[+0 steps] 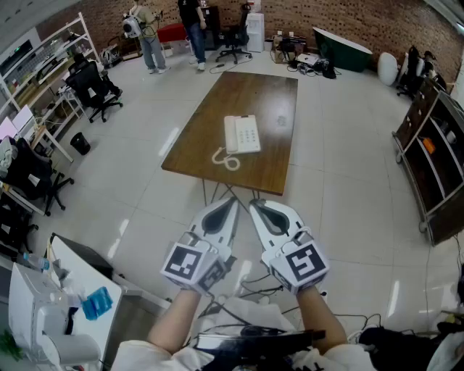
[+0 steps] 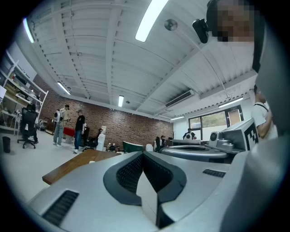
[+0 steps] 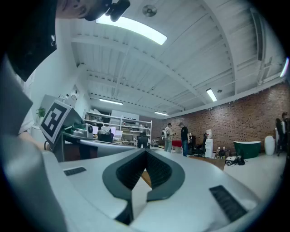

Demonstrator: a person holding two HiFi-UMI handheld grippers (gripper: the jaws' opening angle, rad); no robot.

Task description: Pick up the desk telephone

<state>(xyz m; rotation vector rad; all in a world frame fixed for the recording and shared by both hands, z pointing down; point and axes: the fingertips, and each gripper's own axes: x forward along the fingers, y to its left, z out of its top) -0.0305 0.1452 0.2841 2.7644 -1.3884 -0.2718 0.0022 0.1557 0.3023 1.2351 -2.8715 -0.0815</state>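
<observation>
Brown table [image 1: 246, 94] ahead carries the telephone [image 1: 242, 135], cord [image 1: 226, 159] coiled toward me, untouched; my left gripper [image 1: 226, 210] and right gripper [image 1: 262, 211] hang side by side well short of it, jaws pressed together on nothing, so approach, grip and lift are all left to do.

Office/lab: brick wall [image 1: 362, 22], shelving [image 1: 51, 54] w/ gear, office chairs [image 1: 94, 85].

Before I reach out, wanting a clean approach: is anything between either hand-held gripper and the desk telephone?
Nothing visible. The desk telephone lies on the table, its coiled cord on the near side; only floor and tabletop separate it from the left hand-held gripper and right hand-held gripper, both shut.
</observation>
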